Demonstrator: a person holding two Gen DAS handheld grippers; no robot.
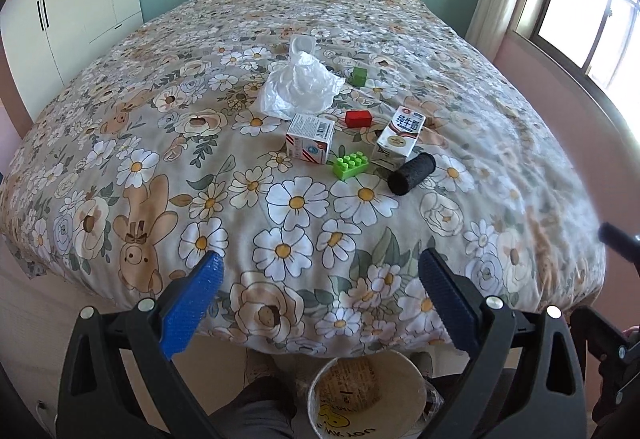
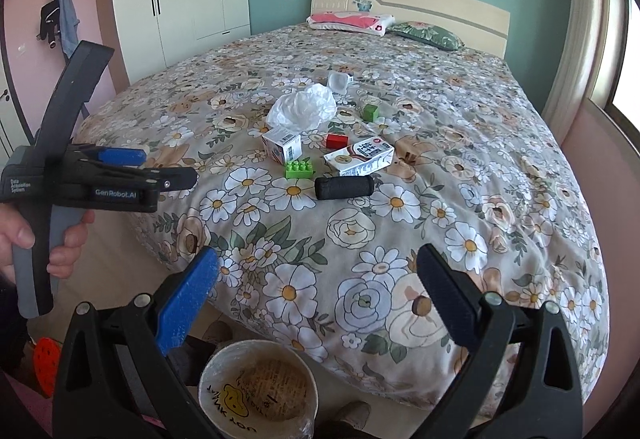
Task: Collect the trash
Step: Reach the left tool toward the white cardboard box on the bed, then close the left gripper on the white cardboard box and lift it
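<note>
- Left tongs (image 1: 320, 271) and right tongs (image 2: 318, 271): both spread wide and empty, held back at the foot of the bed (image 2: 500, 167), apparently before any reach.
- Trash lies mid-bed: crumpled plastic bag (image 1: 298, 89), milk carton (image 1: 400, 135), small box (image 1: 310, 137), clear cup (image 1: 302, 45).
- Lined waste bin (image 1: 366, 395) stands on the floor below the tongs, likely to receive drops.
- Toy bricks (image 1: 351, 165) and black roller (image 1: 412, 173) lie among the trash; the bin's base is cut off.
</note>
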